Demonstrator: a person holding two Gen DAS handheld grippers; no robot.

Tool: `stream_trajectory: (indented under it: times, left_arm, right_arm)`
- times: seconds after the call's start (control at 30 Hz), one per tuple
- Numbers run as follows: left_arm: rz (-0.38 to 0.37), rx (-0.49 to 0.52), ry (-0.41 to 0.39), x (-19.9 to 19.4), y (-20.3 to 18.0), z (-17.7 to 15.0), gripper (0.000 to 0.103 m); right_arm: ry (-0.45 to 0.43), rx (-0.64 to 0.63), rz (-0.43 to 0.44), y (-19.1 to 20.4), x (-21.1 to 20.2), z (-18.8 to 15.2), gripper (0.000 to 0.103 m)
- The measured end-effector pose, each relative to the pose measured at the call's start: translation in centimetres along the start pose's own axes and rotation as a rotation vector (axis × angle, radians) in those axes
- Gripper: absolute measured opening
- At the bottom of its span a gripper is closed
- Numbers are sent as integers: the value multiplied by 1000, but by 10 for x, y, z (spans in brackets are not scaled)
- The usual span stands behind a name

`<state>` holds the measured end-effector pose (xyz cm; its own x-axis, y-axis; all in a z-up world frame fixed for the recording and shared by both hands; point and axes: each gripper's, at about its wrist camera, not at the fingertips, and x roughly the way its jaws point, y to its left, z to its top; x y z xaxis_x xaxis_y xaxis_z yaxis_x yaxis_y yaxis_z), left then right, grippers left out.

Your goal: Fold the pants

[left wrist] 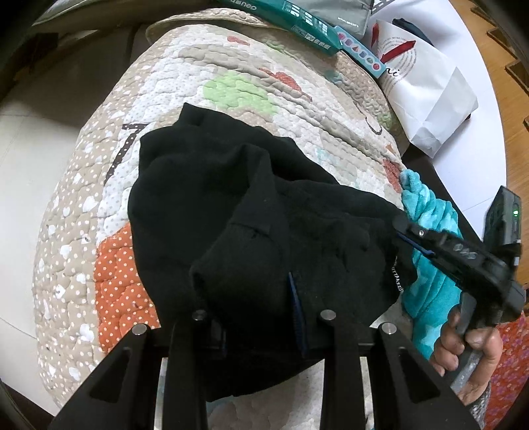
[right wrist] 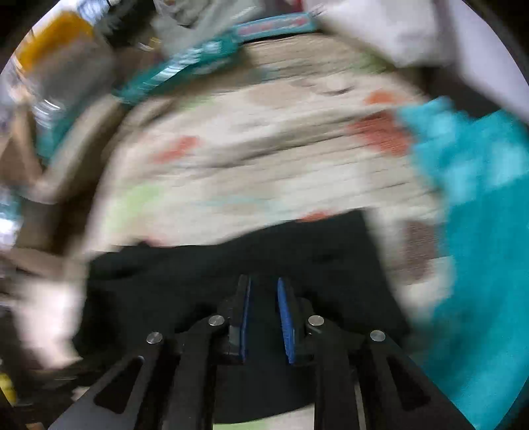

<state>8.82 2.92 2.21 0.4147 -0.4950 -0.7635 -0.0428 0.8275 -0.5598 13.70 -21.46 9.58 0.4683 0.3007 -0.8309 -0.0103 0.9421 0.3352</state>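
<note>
On the quilted mat (left wrist: 205, 99), toward its near right part, the black pants (left wrist: 251, 211) lie bunched in a loose heap rather than flat, one fold ridged up through the middle.

I have my left gripper (left wrist: 264, 314) down into the near edge of that heap. Black cloth is bunched up between its fingers and hides one pad completely, so I read it as pinching a fold of the pants, probably to anchor or lift this side while the other side gets worked.

My right gripper (right wrist: 264, 317) hovers over the right end of the pants; its own view is badly smeared. Its blue pads (right wrist: 286, 324) stand a little apart with only a narrow gap, and I see nothing pressed between them, just black cloth beneath. From the left view its tips sit at the pants' right edge, where the person's hand (left wrist: 469, 350) grips the handle, so I judge it is lining up for a hold on that edge.

A turquoise fleece (left wrist: 429, 264) lies right against the pants on the right, touching them, and could get caught in a careless pinch there. Far off, teal boxes (left wrist: 310, 23) and a white paper bag (left wrist: 429, 99) crowd the mat's far right edge, limiting where I can spread the legs.
</note>
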Motion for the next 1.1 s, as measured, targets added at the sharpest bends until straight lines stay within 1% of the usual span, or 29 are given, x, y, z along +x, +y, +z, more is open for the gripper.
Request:
stream_trajectory:
  times: [0.07, 0.1, 0.13, 0.17, 0.2, 0.23, 0.27, 0.3, 0.33, 0.4, 0.43, 0.47, 0.5, 0.53, 0.57, 0.63, 0.67, 0.7, 0.77, 0.8, 0.87, 0.9, 0.93, 1.0, 1.03, 1.07, 1.1]
  left_arm:
    - [3, -5, 1, -3, -1, -1, 28]
    - [9, 3, 1, -4, -3, -1, 28]
    - [17, 13, 1, -5, -6, -2, 28]
    - [19, 17, 0, -5, -8, -1, 28]
    - [21, 19, 2, -5, -10, -1, 28]
    - [19, 19, 8, -4, -13, -1, 28]
    - [14, 19, 19, -2, -16, 0, 28]
    - [16, 28, 28, 0, -22, 0, 28]
    - [22, 54, 36, 3, -31, 1, 29]
    - [21, 100, 53, 10, -48, 2, 29]
    - [8, 127, 73, 18, -62, 4, 34]
    - [-9, 146, 95, 26, -74, 7, 51]
    - [-29, 159, 111, 33, -83, 9, 59]
    - [-56, 170, 130, 40, -93, 11, 72]
    - [-68, 177, 145, 46, -102, 13, 75]
    - [-85, 176, 153, 45, -111, 16, 76]
    - [-111, 165, 149, 40, -110, 18, 76]
    - [-151, 136, 138, 30, -105, 21, 76]
    - [-173, 87, 115, 12, -93, 27, 76]
    - [-163, 68, 93, 2, -85, 30, 76]
    - [-99, 31, 29, -23, -65, 35, 76]
    - [-73, 19, 8, -30, -58, 35, 76]
    - [-47, 6, -10, -38, -51, 36, 76]
    - [-17, -9, -31, -48, -40, 35, 76]
    - [-5, -9, -40, -51, -37, 35, 76]
    - [2, -3, -44, -53, -36, 35, 76]
    - [14, 10, -44, -54, -38, 34, 76]
  right_arm:
    - [3, -42, 106, 17, 7, -7, 26]
    - [29, -51, 200, 23, 12, -11, 26]
    - [61, -43, 267, 26, 17, -15, 26]
    - [101, -32, 306, 27, 23, -19, 26]
    - [149, -38, 251, 26, 33, -23, 26]
    - [159, -46, 152, 24, 37, -24, 26]
    - [145, -34, -19, 13, 36, -23, 26]
    - [124, -1, -126, -1, 30, -20, 26]
    - [101, 47, -160, -14, 21, -16, 26]
    - [46, 171, -146, -46, -5, -8, 27]
    - [15, 223, -125, -60, -18, -4, 31]
    - [-14, 253, -113, -68, -29, -2, 35]
    - [-54, 281, -103, -77, -39, 0, 42]
    - [-78, 298, -97, -80, -45, 0, 46]
    - [-95, 318, -87, -83, -48, 0, 48]
    - [-100, 341, -50, -84, -47, -2, 48]
    - [-96, 335, -34, -83, -43, -3, 48]
    - [-92, 325, -20, -80, -41, -4, 48]
    - [-83, 294, 29, -75, -34, -6, 48]
    - [-80, 269, 58, -69, -34, -9, 48]
    - [-73, 191, 109, -46, -26, -11, 48]
    - [-55, 125, 137, -26, -21, -16, 48]
    - [-40, 81, 145, -13, -16, -20, 48]
    - [-13, -14, 121, 15, -4, -31, 48]
    - [-1, -59, 83, 27, 3, -37, 48]
    - [21, -88, 32, 34, 12, -43, 48]
    - [67, -99, -60, 35, 24, -47, 48]
